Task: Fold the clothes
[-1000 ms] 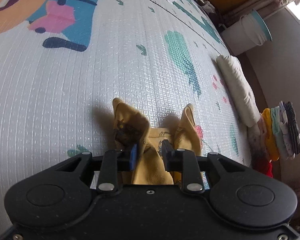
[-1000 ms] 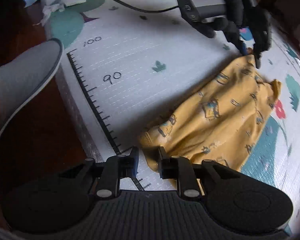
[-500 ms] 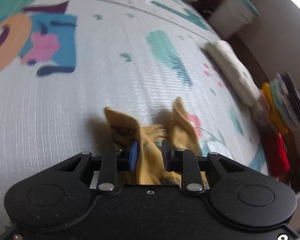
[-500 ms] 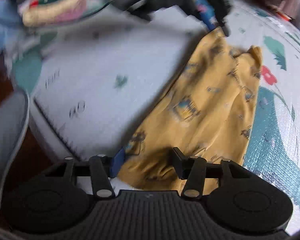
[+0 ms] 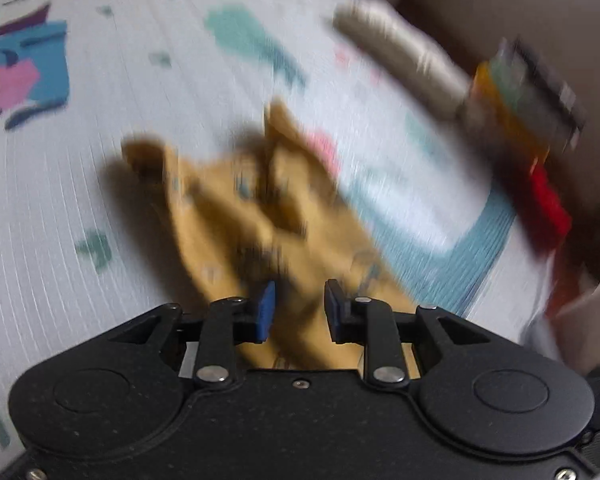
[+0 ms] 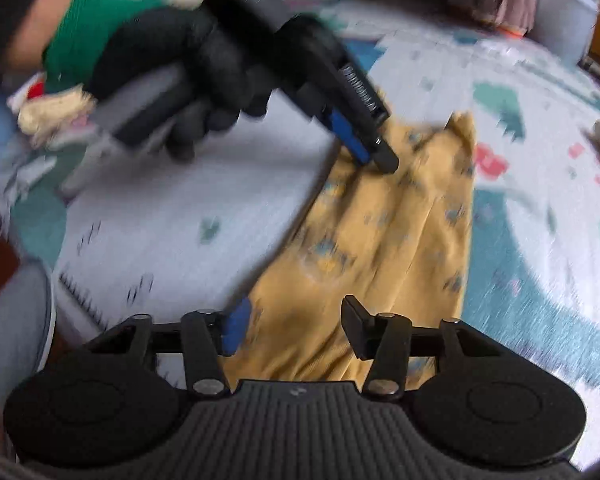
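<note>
— While my left claw [image 5: 298, 305] pinches the yellow garment [image 5: 236, 216], where does it lie?
— On the play mat [image 5: 100, 184], one piece, limp and light; hems are the places to grip. One stack of folded clothes [image 5: 527, 96] sits near the mat's far-right edge.
— And the right view?
— My right claw [image 6: 294, 326] has just been closing, jaws apart, cloth between them, unpinched. The left claw [image 6: 373, 154] clamps the far corner.

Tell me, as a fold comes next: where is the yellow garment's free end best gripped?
The near hem corner, from the mat's ruler-marked side: the yellow garment lies flat there, and the left gripper pinches its far end.
</note>
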A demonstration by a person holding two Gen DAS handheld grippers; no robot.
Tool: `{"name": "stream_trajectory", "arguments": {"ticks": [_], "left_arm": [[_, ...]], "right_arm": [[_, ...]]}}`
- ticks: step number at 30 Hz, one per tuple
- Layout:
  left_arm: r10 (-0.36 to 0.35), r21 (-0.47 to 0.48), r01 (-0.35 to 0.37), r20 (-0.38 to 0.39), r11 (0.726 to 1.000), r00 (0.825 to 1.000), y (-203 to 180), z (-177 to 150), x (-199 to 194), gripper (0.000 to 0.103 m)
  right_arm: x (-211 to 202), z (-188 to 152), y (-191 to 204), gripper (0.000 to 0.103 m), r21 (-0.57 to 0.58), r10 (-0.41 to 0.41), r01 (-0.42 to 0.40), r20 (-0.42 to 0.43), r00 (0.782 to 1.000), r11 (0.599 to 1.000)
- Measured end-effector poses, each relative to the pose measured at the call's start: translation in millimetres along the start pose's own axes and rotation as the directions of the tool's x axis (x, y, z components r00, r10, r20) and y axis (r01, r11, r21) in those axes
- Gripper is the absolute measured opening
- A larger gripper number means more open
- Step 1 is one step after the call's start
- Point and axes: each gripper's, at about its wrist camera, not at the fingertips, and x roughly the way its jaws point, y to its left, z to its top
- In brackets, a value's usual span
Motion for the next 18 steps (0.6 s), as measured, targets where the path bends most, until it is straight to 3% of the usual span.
{"name": "stream_trajectory", "arguments": {"ticks": [4, 7, 14, 15, 18], "left_arm": [[0.034, -0.087, -0.021, 0.145, 0.996, 0.989, 20, 15, -12, 0.024], [0.049, -0.062, -0.037, 0.199, 0.997, 0.979, 23, 25, -8, 0.024], [0.127, 0.033, -0.134, 0.160, 0.990, 0.979, 35, 33, 31, 0.024], [0.124, 0.024, -0.129, 0.164, 0.991, 0.979, 40, 31, 32, 0.024], [0.092, -0.033, -0.087, 0.193, 0.996, 0.977, 54, 27, 29, 0.017]], "right_arm": [[6, 27, -13, 0.042, 0.033, -0.019, 0.017, 0.070, 0.997, 0.999], [18, 47, -23, 0.042, 0.038, -0.030, 0.027, 0.101, 0.994, 0.999], [65, 49, -42, 0.042, 0.073, -0.047, 0.044, 0.040, 0.998, 0.996], [72, 43, -44, 0.043, 0.085, -0.050, 0.048, 0.015, 0.999, 0.995], [72, 28, -40, 0.047, 0.039, -0.050, 0.047, 0.068, 0.996, 0.998]]}}
